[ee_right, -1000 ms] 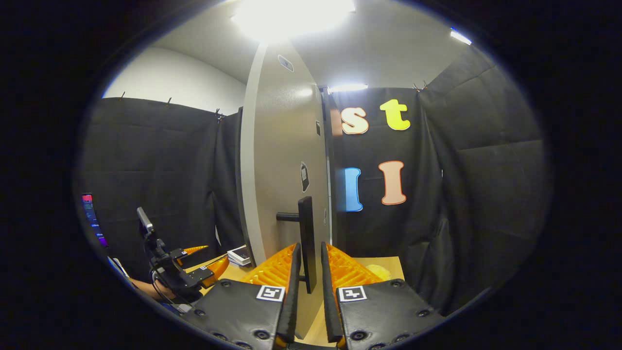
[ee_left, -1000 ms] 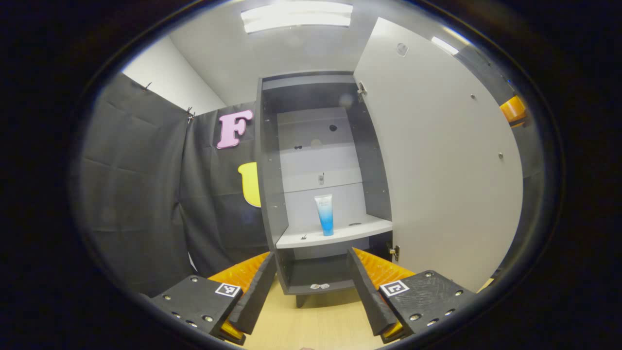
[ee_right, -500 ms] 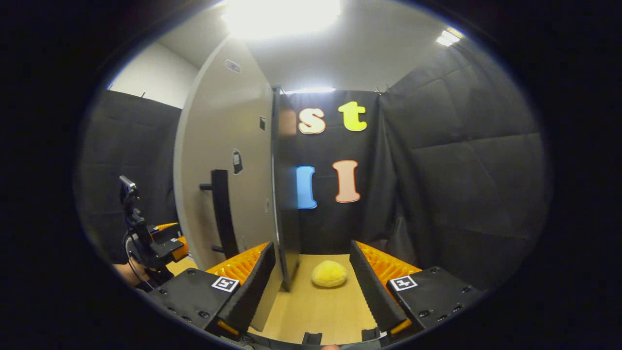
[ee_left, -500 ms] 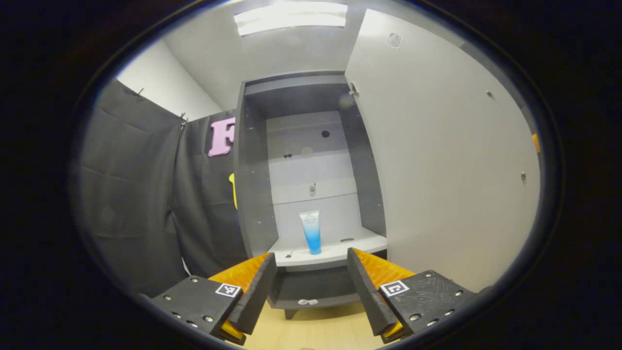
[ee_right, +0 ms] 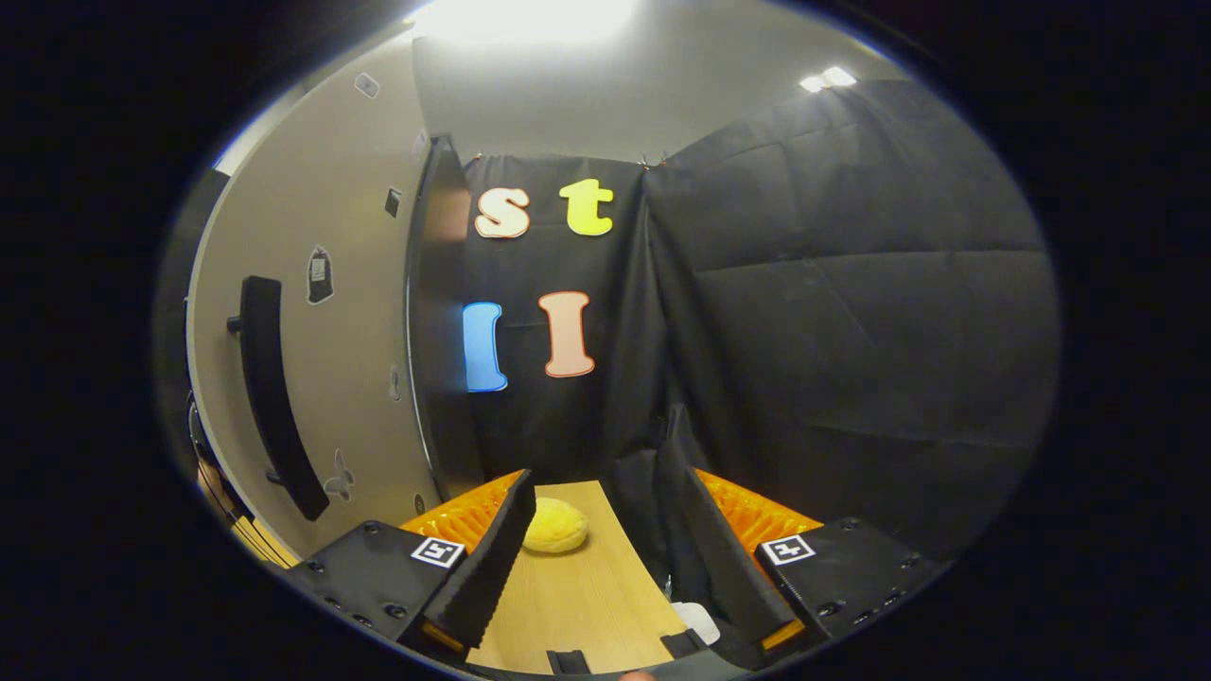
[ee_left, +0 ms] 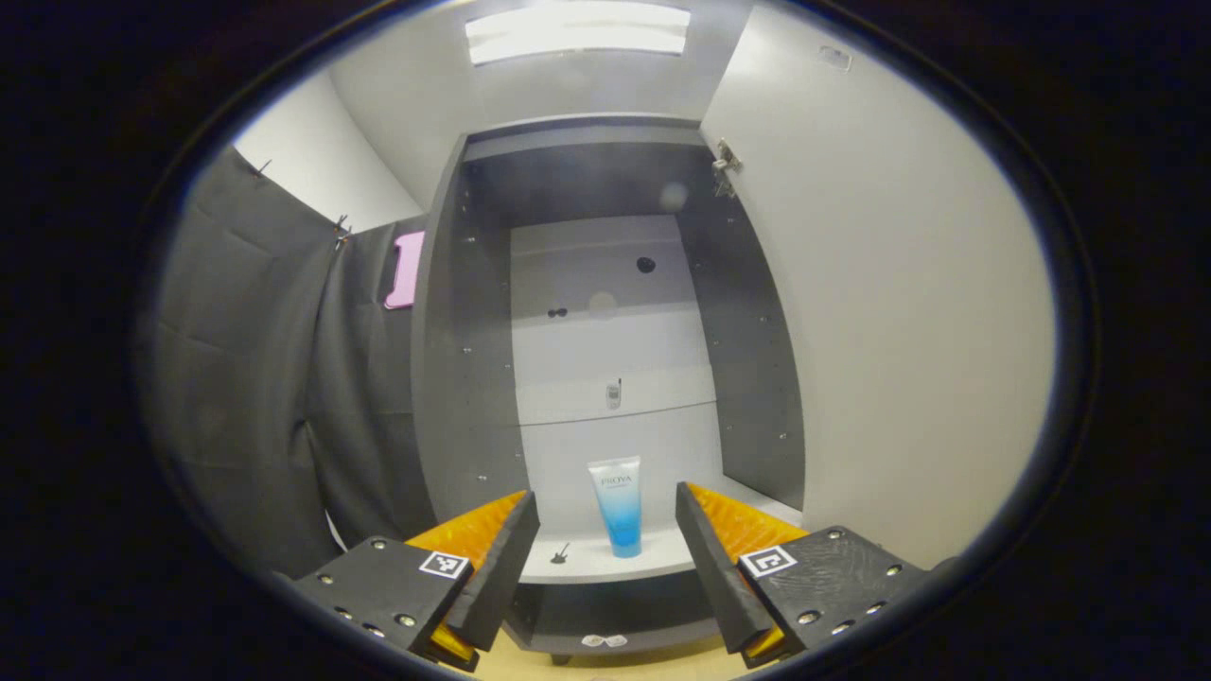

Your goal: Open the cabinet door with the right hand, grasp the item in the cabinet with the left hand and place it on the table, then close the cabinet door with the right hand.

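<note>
A grey cabinet (ee_left: 445,378) stands with its door (ee_left: 889,312) swung wide to the right. On its pale shelf (ee_left: 587,566) a blue-and-white tube (ee_left: 618,505) stands upright, cap down. My left gripper (ee_left: 604,553) is open in front of the shelf, and the tube sits between its fingers but farther in, untouched. In the right gripper view, the door's outer face (ee_right: 331,359) with its black bar handle (ee_right: 270,392) is at the left. My right gripper (ee_right: 601,558) is open and empty, off to the right of the door over the wooden table (ee_right: 587,596).
A yellow round sponge-like object (ee_right: 555,526) lies on the table near the black cloth wall (ee_right: 851,312). A lower cabinet compartment (ee_left: 615,615) sits under the shelf. A small dark bit (ee_left: 560,552) lies on the shelf, left of the tube.
My left gripper has moved closer to the cabinet, so the tube now sits between its fingers. My right gripper let go of the door handle, opened, and swung right, away from the door.
</note>
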Available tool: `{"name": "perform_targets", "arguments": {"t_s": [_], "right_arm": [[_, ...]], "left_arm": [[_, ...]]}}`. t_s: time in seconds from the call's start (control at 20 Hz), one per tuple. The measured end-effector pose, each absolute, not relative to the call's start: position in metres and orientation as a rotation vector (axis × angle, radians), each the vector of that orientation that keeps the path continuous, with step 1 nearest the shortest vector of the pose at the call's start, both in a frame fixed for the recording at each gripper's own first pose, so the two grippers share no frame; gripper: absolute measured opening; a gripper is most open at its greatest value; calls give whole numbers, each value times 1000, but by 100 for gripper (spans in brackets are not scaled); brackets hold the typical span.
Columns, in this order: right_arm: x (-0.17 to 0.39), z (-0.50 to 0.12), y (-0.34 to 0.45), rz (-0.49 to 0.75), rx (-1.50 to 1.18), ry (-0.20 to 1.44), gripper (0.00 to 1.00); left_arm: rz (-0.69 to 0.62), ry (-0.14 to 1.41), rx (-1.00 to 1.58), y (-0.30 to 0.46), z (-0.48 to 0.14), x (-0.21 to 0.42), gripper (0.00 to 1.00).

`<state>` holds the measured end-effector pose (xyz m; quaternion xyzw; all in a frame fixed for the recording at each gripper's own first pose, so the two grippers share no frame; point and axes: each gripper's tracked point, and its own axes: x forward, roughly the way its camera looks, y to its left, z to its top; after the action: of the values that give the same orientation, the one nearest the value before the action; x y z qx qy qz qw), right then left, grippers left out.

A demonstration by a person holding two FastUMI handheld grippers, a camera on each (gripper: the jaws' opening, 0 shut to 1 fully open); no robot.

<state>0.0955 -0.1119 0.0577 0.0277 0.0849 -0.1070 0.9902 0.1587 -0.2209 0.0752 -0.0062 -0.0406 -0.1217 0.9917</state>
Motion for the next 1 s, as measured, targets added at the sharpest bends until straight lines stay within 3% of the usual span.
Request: {"name": "perform_targets", "arguments": {"t_s": [0.45, 0.9, 1.0], "right_arm": [[84, 38, -145, -460, 163, 182, 98], [77, 23, -146, -534, 182, 214, 98], [76, 24, -147, -535, 168, 212, 98]], "left_arm": [[-300, -59, -43, -247, 51, 243, 88], [-314, 52, -23, -267, 5, 292, 87], [-313, 61, -21, -268, 0, 296, 70]]}}
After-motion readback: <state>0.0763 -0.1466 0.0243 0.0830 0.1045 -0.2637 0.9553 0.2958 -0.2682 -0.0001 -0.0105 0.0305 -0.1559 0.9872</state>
